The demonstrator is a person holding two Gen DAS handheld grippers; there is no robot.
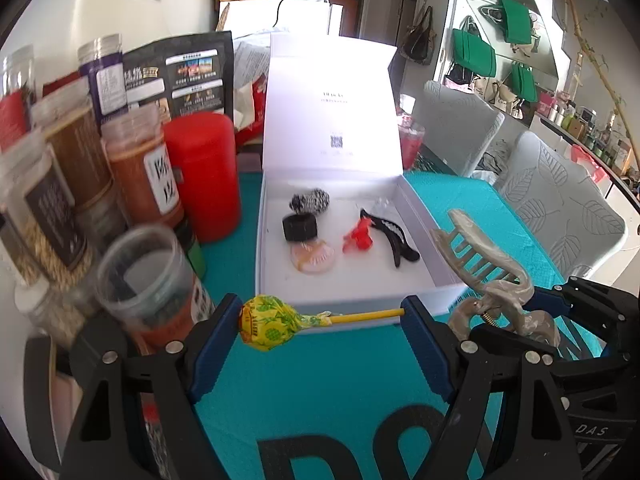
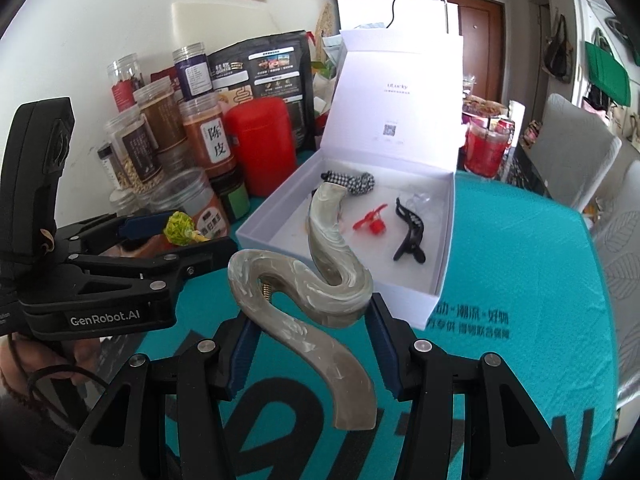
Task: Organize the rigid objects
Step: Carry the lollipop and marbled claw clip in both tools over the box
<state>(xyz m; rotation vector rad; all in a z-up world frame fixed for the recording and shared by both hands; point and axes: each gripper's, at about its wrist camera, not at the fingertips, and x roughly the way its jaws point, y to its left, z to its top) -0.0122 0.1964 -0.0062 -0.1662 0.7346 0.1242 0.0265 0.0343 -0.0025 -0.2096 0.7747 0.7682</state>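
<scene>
We carry both loads short of the white box: our left tool spans a lollipop end to end, our right tool pinches a marbled claw clip. Next, we judge, each needs lowering inside.

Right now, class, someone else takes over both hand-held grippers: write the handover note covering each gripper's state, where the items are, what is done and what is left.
Left hand-held gripper: shut on a yellow lollipop, gripped end to end, wrapped head against one pad and stick tip against the other.
Right hand-held gripper: shut on a grey marbled hair claw.
Both hover over the teal mat just in front of the open white box.
Done: already in the box are a black clip, a red clip, a checked scrunchie and a black ring-shaped item.
Left: put the lollipop and the claw into the box, then release.
</scene>
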